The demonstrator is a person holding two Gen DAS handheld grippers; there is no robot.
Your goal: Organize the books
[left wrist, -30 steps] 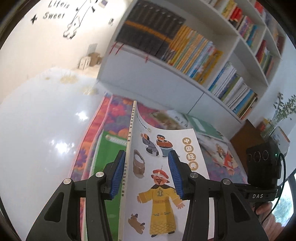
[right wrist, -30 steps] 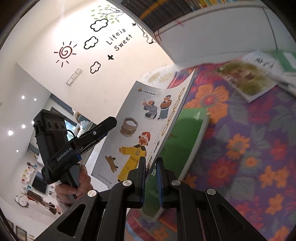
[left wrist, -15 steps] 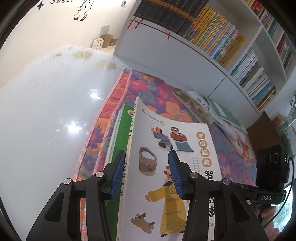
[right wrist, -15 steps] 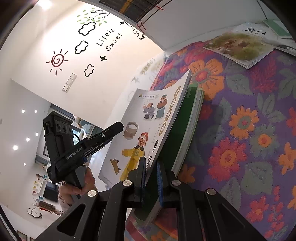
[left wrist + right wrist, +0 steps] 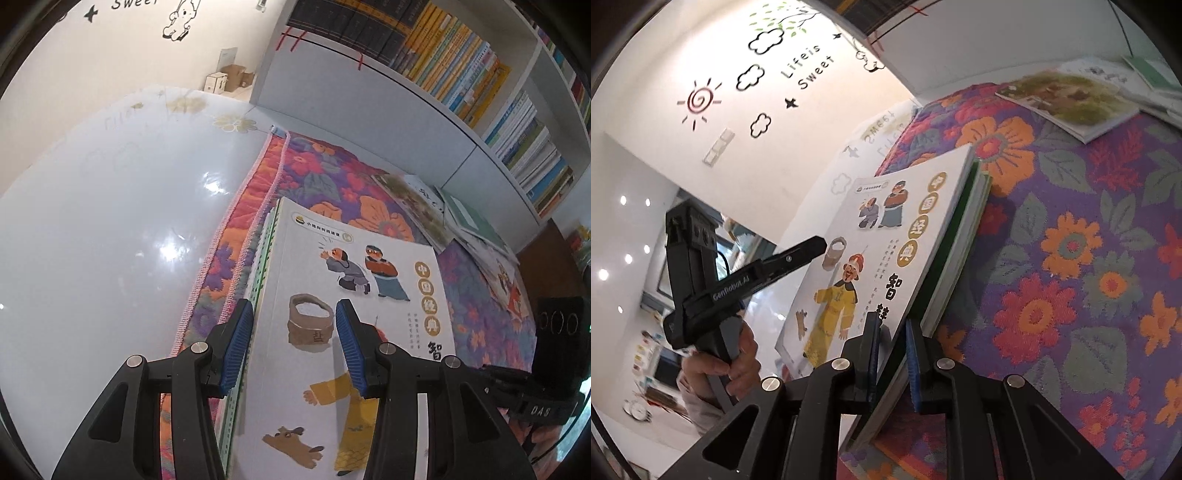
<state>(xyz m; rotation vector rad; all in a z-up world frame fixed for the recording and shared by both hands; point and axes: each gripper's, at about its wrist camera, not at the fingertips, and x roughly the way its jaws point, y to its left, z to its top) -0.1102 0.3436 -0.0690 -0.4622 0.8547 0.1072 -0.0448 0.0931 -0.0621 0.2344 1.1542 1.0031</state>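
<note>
A white picture book (image 5: 351, 295) with cartoon figures lies on top of a green book (image 5: 258, 273), both on the flowered rug (image 5: 321, 173). My left gripper (image 5: 293, 336) is open, its blue pads straddling the stack's left edge. My right gripper (image 5: 891, 354) is shut on the near edge of the white book (image 5: 886, 236), above the green book (image 5: 964, 236). The left gripper (image 5: 812, 247) also shows in the right wrist view beside the book.
Several loose books (image 5: 436, 210) lie on the rug further back, also in the right wrist view (image 5: 1067, 99). A white bookshelf (image 5: 424, 48) full of books stands behind. Glossy white floor (image 5: 92, 221) lies left of the rug.
The white book has come down from upright to nearly flat on the green book. Both grippers have lowered toward the rug with it.
</note>
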